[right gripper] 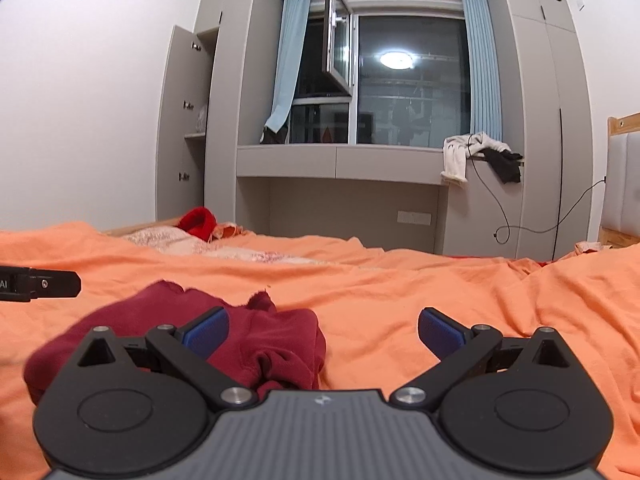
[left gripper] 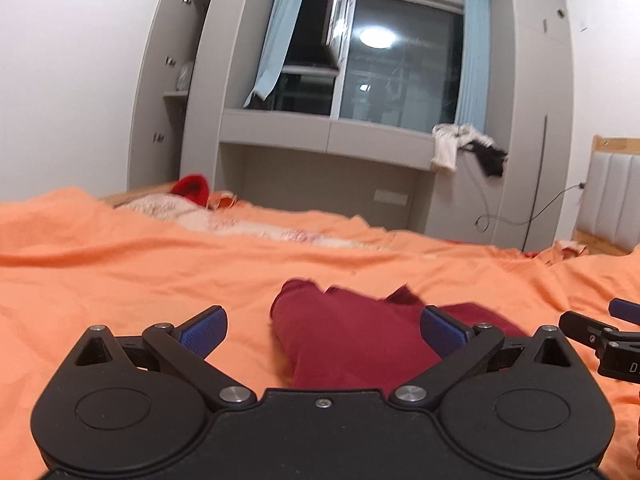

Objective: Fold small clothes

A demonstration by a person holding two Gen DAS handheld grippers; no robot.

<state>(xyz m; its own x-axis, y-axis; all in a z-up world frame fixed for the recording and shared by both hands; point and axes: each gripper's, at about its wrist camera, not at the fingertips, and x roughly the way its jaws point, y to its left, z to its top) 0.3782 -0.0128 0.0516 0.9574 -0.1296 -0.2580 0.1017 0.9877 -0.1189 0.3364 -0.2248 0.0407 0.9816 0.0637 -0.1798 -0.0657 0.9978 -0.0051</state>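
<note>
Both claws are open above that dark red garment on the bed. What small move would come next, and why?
Probably lower the left gripper and right gripper to pinch an edge each: the dark red garment lies bunched on the orange sheet, and neither holds it.

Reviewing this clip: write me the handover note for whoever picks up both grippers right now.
Left gripper: jaws wide open, holding nothing, just short of the dark red garment.
Right gripper: jaws wide open, empty, with the garment's right part under its left finger.
The garment lies bunched on the orange bedsheet, between the two grippers.
Done: it looks partly gathered, not a neat flat fold.
Left: probably regrip the edges, smooth it and finish the fold. Other clothes hang on the window ledge; whether they belong to the job is unclear.
</note>
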